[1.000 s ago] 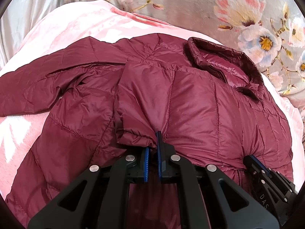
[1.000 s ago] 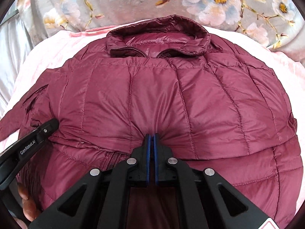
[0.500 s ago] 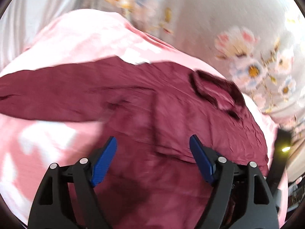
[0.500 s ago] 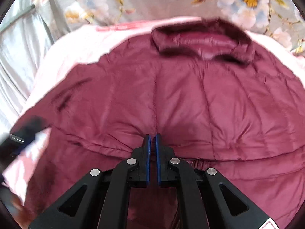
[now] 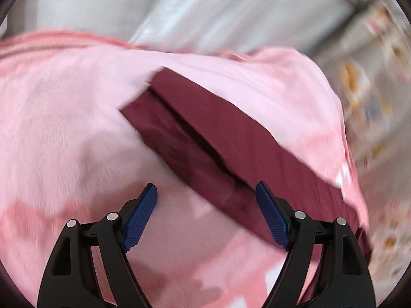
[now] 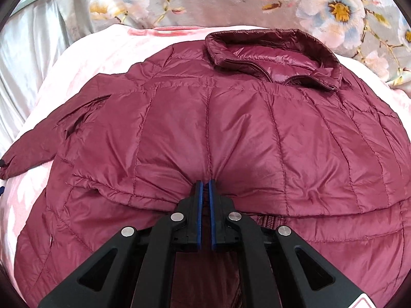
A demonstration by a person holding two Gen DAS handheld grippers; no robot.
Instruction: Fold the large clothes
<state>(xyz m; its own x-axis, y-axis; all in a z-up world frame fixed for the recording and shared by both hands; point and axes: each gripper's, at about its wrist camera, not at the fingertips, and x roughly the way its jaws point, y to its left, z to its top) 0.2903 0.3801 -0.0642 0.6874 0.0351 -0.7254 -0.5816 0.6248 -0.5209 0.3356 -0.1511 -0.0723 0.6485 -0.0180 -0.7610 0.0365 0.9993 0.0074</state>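
A maroon quilted puffer jacket (image 6: 231, 128) lies on a pink blanket (image 6: 84, 59), collar (image 6: 269, 48) at the far side. My right gripper (image 6: 204, 182) is shut on a pinch of the jacket's folded-over panel near its lower middle. The jacket's other sleeve (image 6: 38, 143) stretches out to the left. In the blurred left wrist view that maroon sleeve (image 5: 218, 128) runs diagonally across the pink blanket (image 5: 64, 128), its cuff end toward the upper left. My left gripper (image 5: 205, 186) hovers open over the blanket, with the sleeve just beyond and beside its right finger (image 5: 269, 215); nothing is gripped.
Pale grey-white sheeting (image 5: 205, 7) lies beyond the blanket's far edge. A floral patterned fabric (image 6: 231, 0) rises behind the collar, and more pale sheeting (image 6: 23, 64) sits at the left. The blanket's edge drops off at the right (image 5: 354, 179).
My left gripper let go of the folded sleeve cuff, opened wide and swung left to the outstretched sleeve. The right gripper stays shut on the jacket, shifted slightly.
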